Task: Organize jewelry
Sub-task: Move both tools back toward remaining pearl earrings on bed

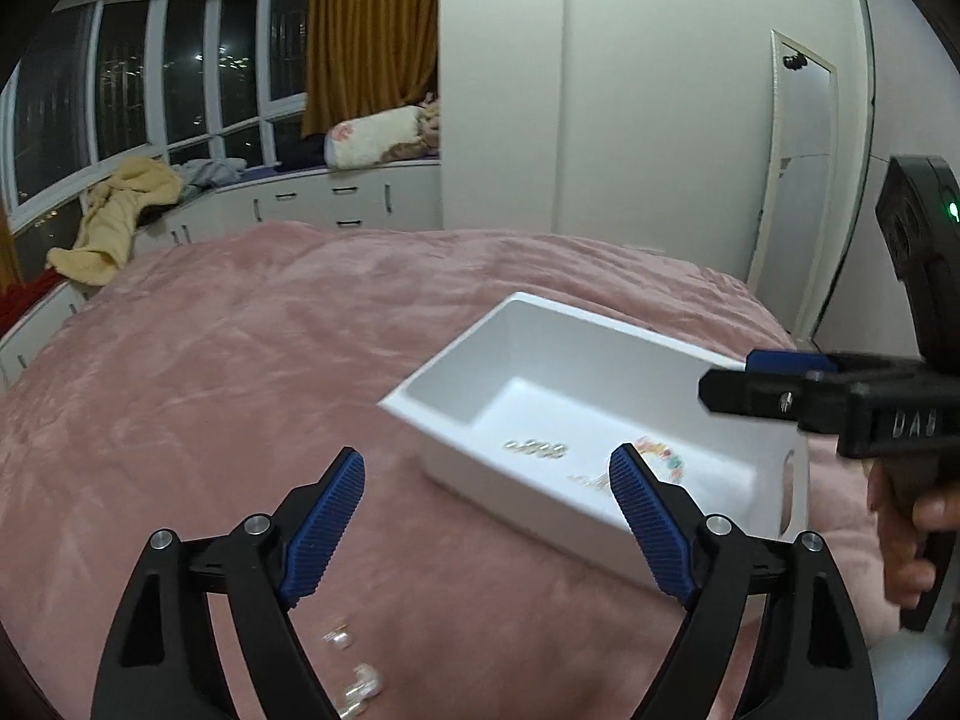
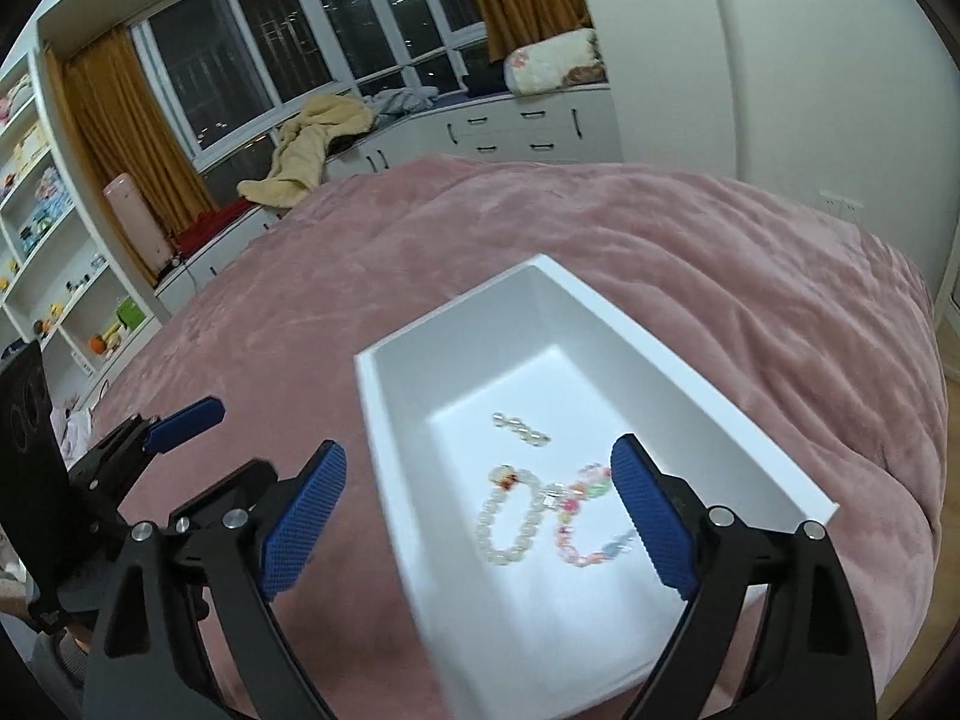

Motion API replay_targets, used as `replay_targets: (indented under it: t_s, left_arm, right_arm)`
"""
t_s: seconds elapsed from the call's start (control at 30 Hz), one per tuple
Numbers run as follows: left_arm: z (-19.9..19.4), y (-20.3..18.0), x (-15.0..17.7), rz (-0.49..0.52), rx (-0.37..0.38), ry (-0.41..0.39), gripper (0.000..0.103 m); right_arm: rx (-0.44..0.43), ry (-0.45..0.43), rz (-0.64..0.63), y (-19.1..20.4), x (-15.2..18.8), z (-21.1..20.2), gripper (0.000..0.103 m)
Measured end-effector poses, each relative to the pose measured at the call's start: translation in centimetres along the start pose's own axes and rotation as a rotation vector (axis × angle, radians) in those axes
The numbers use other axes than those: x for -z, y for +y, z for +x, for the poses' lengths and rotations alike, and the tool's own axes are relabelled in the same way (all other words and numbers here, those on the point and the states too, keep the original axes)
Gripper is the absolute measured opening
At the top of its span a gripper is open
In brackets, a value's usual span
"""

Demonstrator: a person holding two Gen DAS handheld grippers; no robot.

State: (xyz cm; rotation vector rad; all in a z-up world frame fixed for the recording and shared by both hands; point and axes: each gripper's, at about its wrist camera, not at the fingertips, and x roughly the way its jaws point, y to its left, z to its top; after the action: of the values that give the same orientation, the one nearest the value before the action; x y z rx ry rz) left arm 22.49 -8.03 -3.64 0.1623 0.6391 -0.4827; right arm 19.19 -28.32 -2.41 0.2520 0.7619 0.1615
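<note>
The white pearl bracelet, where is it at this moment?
In the right wrist view the white pearl bracelet lies on the floor of the white box, left of the colourful bead bracelet and nearer the camera than the small clear beads.

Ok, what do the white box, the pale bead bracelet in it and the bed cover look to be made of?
White box: smooth matte walls with crisp edges, probably plastic or painted wood; the views cannot settle which. Pale bead bracelet: round glossy milky beads, pearl-like, likely plastic or glass. Bed cover: pink plush fabric, soft folds and a velvety sheen.
</note>
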Motion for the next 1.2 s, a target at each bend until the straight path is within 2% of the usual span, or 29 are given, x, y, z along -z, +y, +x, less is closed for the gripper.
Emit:
replay_targets:
  t_s: [0.3,0.57,0.7,0.9,1.03,1.2]
  left_arm:
    - [-4.8,6.1,4.6,-0.062,-0.073,-0.005,0.088]
    - [-7.1,10.4,8.6,-0.122,-0.124,0.013,0.088]
    - [-7.5,12.6,10.6,-0.180,-0.143,0.030,0.088]
    - [-7.4,14.4,13.0,-0.207,-0.155,0.054,0.088]
    - [-6.2,14.5,14.6,-0.210,-0.151,0.086,0.088]
    - [-4.0,13.9,16.5,-0.165,-0.176,0.133,0.088]
  right_arm:
    - [-0.053,-0.005,-0.096,7.1,-0.2,0.6,0.089]
    - [-0.096,0.027,-0.157,11.9,0.7,2.8,0.089]
    - [-0.117,0.041,-0.176,13.7,1.4,3.8,0.089]
    - [-0.132,0.089,-0.204,15.7,2.7,6.6,0.089]
    - [-0.138,0.122,-0.198,16.0,3.7,8.7,0.089]
    - [-0.141,0.164,-0.199,16.0,5.0,11.2,0.088]
